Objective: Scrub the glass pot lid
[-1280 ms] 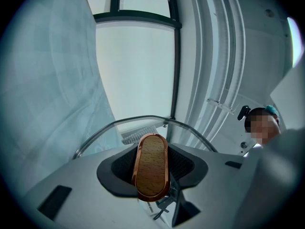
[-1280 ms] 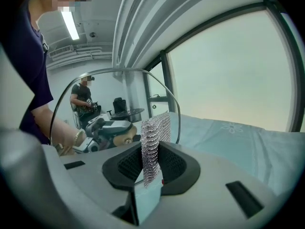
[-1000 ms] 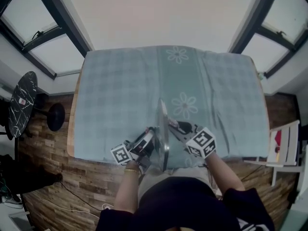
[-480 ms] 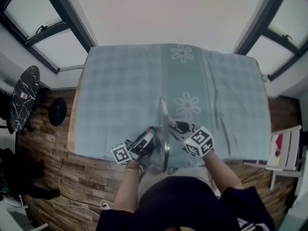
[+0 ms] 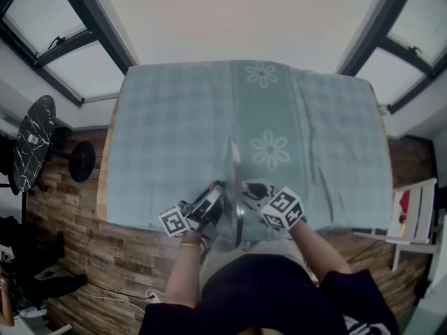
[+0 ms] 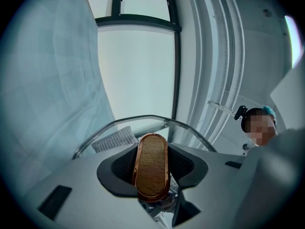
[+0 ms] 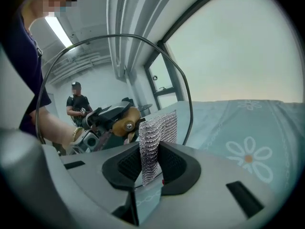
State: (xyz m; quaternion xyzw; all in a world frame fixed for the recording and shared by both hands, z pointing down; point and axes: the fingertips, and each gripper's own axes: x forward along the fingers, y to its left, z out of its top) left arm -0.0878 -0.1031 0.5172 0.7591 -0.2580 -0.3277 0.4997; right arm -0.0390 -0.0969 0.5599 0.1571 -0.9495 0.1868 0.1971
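Lid (image 5: 235, 173) in L hand-held gripper (image 6: 152, 167) (upright)

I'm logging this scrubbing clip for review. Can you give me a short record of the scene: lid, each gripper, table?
lid: glass, upright, edge-on in the head view
left gripper: shut on the lid's wooden handle
right gripper: shut on a mesh scrubber, at the glass face
table: covered by a teal flowered cloth
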